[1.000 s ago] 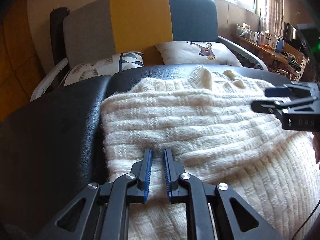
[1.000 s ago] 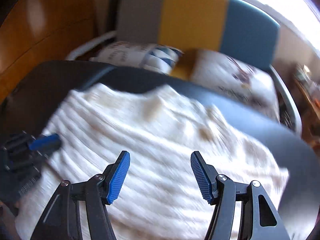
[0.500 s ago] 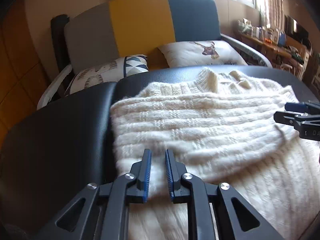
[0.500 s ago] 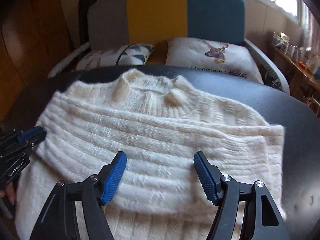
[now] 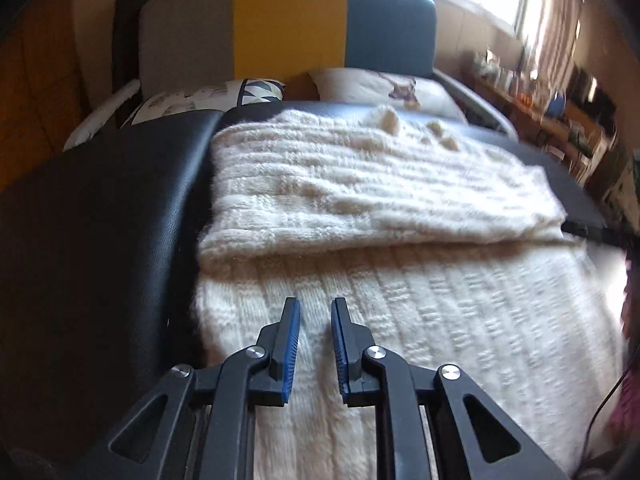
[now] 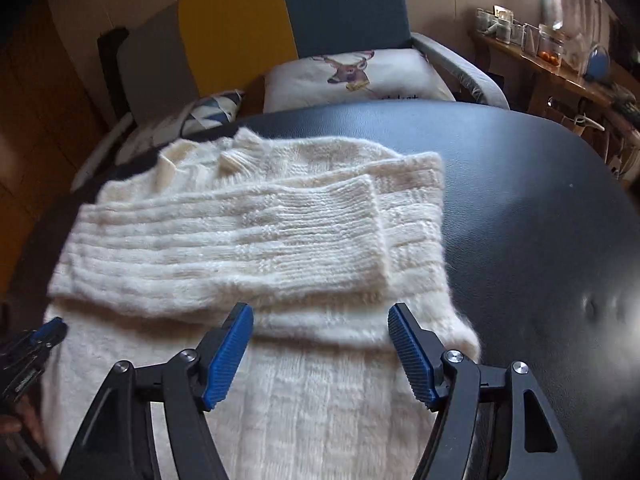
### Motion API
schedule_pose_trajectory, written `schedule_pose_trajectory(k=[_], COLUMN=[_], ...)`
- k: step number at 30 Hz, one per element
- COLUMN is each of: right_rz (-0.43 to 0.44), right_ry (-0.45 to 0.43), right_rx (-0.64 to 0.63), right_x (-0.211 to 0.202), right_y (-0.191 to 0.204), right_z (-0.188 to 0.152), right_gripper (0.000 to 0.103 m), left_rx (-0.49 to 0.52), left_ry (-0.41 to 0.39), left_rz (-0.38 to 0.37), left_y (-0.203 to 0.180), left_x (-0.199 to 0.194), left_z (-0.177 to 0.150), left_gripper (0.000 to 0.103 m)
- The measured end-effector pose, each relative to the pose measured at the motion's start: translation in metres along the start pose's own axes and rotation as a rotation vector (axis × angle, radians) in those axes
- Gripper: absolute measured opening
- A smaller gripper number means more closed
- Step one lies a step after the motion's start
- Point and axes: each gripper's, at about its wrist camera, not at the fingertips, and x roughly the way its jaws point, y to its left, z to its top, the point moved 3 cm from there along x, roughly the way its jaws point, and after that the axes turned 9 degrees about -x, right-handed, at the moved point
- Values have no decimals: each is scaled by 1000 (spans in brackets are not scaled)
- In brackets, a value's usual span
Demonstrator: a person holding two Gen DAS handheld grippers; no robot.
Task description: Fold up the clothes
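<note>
A cream knitted sweater (image 5: 400, 200) lies flat on a black padded surface (image 5: 100, 240), collar at the far end. Its sleeves are folded across the chest as a thick band (image 6: 240, 232). My left gripper (image 5: 315, 308) hovers over the sweater's lower body near its left edge, jaws a narrow gap apart with nothing between them. My right gripper (image 6: 320, 316) stands open wide just short of the folded sleeve's near edge, close to the sweater's right side, holding nothing. The left gripper (image 6: 40, 340) also shows at the right wrist view's left edge.
Bare black padding (image 6: 540, 220) stretches to the right of the sweater. Behind stands a grey, yellow and blue armchair (image 5: 288, 24) with a deer-print pillow (image 6: 352, 76). A cluttered wooden shelf (image 6: 560, 56) runs along the right wall. A hand (image 6: 16, 424) shows at lower left.
My left gripper drew back from the folded sleeve toward the sweater's lower body. My right gripper swept right across the sweater and rolled, its jaws a little wider.
</note>
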Motion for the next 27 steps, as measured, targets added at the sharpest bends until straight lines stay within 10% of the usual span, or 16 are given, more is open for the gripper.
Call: schedule_pose_trajectory(k=[12,21,27], right_rz=[216,293,381], right_ry=[86,106,93], right_rx=[242,180,150], right_x=[-88,-89,-82], right_y=[-72,-53,-37], right_z=[-134,-159,-165], right_gripper=[77,77,53], left_rx=[-57,-135,-169], left_ry=[16,69,86], left_rz=[-170,-203,-267], left_y=[29,62,68], left_x=[-77,-90,-91], left_z=[-69,-107,-124], left_gripper=[17,19,24])
